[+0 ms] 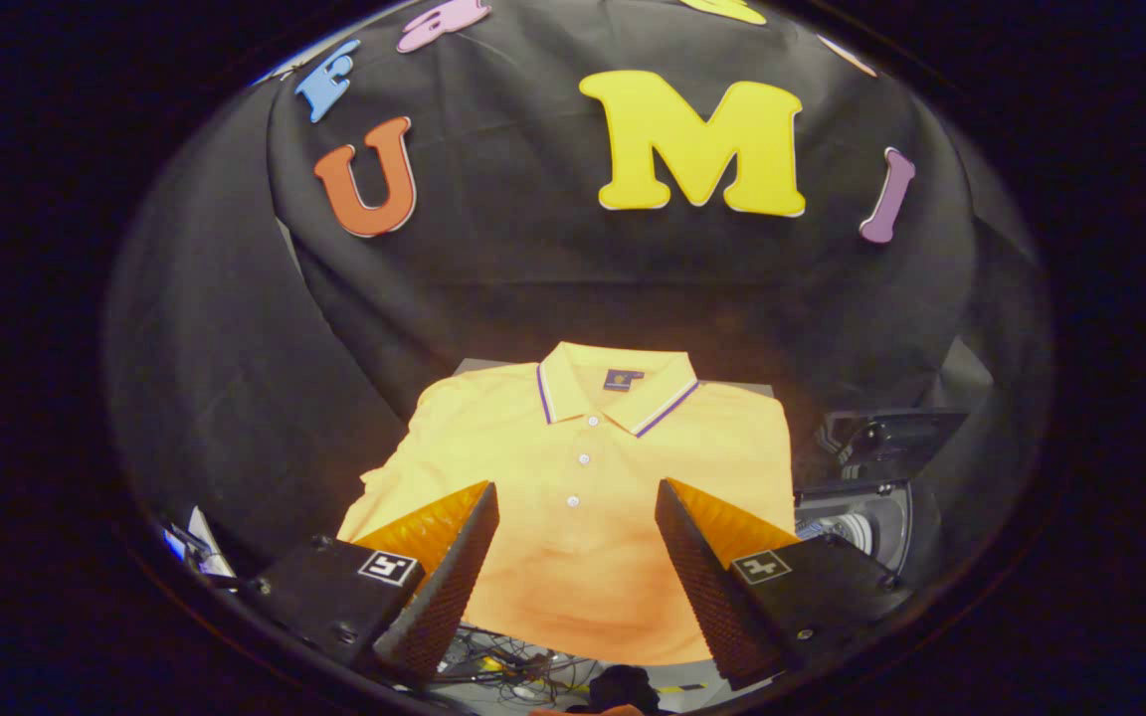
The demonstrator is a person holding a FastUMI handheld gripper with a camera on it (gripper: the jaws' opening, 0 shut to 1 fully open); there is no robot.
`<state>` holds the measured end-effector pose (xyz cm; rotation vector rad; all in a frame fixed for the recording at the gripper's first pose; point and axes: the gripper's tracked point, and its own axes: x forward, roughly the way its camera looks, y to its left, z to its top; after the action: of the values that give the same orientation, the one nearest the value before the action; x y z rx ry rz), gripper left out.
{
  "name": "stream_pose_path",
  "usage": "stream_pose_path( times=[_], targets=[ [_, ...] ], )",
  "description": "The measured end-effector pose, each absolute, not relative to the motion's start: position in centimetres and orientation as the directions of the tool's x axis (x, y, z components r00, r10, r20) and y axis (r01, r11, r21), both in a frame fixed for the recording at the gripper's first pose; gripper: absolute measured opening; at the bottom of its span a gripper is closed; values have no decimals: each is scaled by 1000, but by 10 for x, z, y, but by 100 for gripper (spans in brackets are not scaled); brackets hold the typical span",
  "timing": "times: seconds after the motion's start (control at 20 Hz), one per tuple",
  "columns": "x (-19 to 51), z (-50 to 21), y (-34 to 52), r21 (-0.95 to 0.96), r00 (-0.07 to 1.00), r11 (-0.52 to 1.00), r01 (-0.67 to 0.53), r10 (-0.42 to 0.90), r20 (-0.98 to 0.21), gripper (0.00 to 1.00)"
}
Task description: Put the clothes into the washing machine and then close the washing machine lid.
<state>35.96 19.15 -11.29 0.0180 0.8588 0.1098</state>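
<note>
yellow polo shirt (573, 497) lies flat, collar away, between and beyond the fingers. gripper (573, 557) is wide open, holding nothing. washing machine (866, 497) sits just beside the shirt. risk: pinching one thin layer lets the fabric slip free.

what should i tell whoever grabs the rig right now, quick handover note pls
Gripper: open, fingers spread, holding nothing, hovering above the yellow polo shirt.
Shirt: lying flat and buttoned, collar away from the fingers, its middle seen between them.
Washing machine: dark unit beside the shirt, past the right finger; it appears open, though that is hard to tell.
Done: nothing yet, shirt not gripped.
Left: grasp the shirt, put it into the machine, close the lid.
</note>
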Motion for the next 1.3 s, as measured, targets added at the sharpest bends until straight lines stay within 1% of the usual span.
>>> stream_pose_path(
  times=[0.35, 0.55, 0.8, 1.0, 1.15, 1.2, 1.3],
  targets=[
    [398, -146, 206, 30, 472, 994, -102, 75, -878, 99],
    [401, -166, 208, 27, 359, 996, -88, 57, -931, 99],
    [408, -186, 203, 4, 263, 999, -33, 12, -965, 98],
    [406, -203, 204, -42, 202, 999, -12, -38, -979, 97],
    [405, -204, 206, -116, 215, 993, -2, -113, -970, 97],
    [403, -203, 209, -122, 222, 992, 16, -122, -967, 97],
    [402, -204, 214, -105, 217, 994, 32, -109, -970, 94]
  ],
)
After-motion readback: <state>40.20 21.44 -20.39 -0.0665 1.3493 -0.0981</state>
